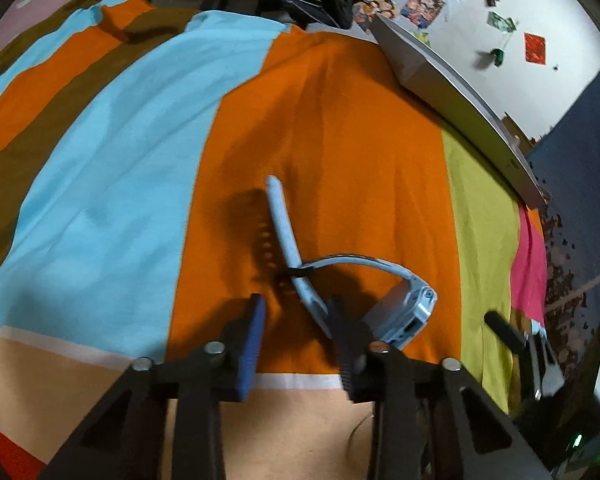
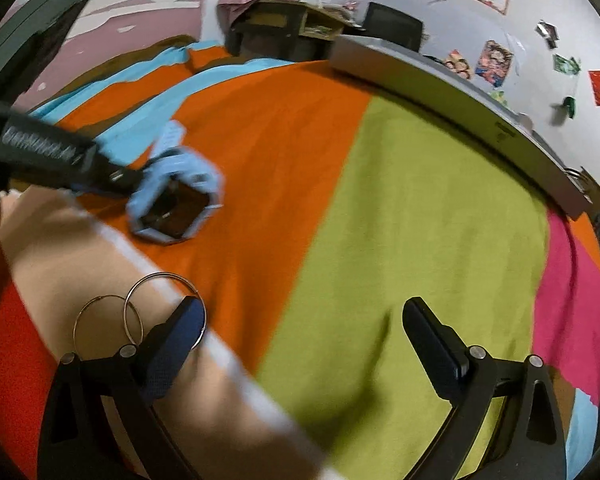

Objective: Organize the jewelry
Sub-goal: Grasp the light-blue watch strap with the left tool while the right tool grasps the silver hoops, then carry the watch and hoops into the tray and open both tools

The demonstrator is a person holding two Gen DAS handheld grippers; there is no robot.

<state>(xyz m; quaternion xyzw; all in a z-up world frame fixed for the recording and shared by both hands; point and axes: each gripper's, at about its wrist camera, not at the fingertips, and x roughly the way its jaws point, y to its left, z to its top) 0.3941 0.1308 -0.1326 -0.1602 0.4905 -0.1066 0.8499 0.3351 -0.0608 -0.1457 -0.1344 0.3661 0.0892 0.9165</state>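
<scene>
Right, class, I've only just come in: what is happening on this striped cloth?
A person holds a gripper in each hand over a striped cloth. The left gripper is open beside a light blue watch; one of its fingers is right against the strap, nothing clamped. The right gripper hangs open and empty, with two metal rings beside it.

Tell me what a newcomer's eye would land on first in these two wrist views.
First, the striped bedspread, with broad orange, light blue, lime and pink bands filling both views. Next, the light blue wristwatch on the orange band, its strap curling up just ahead of the open left gripper, beside one finger. Then two thin metal hoops overlapping on the peach band, partly behind one finger of the open right gripper.
</scene>
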